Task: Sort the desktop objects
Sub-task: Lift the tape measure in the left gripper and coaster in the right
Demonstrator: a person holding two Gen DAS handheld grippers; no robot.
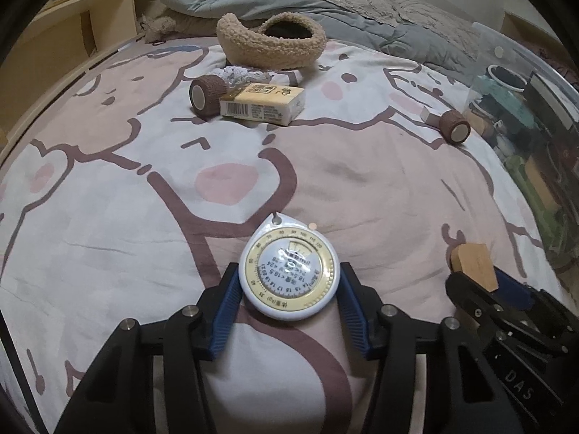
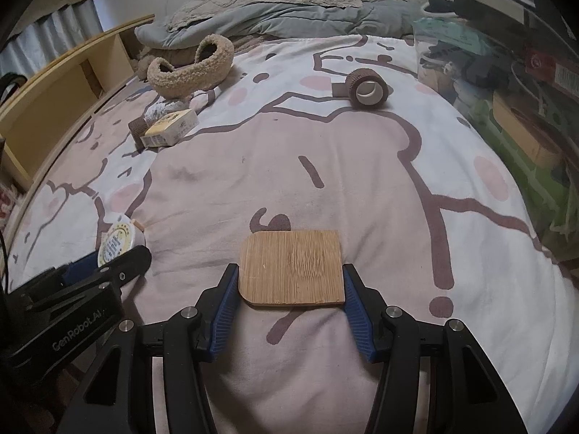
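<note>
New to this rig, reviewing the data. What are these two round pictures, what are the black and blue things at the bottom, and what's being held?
No robot here: a person holds a two-finger tool in each hand, each with a fisheye camera looking along its fingers, hence the round pictures.

Left wrist view: the left tool is shut on a round white tape measure with a yellow dial.

Right wrist view: the right tool grips a flat bamboo coaster by its side edges.

The surface is a bed with a cartoon-print sheet. On it lie a fuzzy beige basket, a yellow tissue pack and two brown bandage rolls.
</note>
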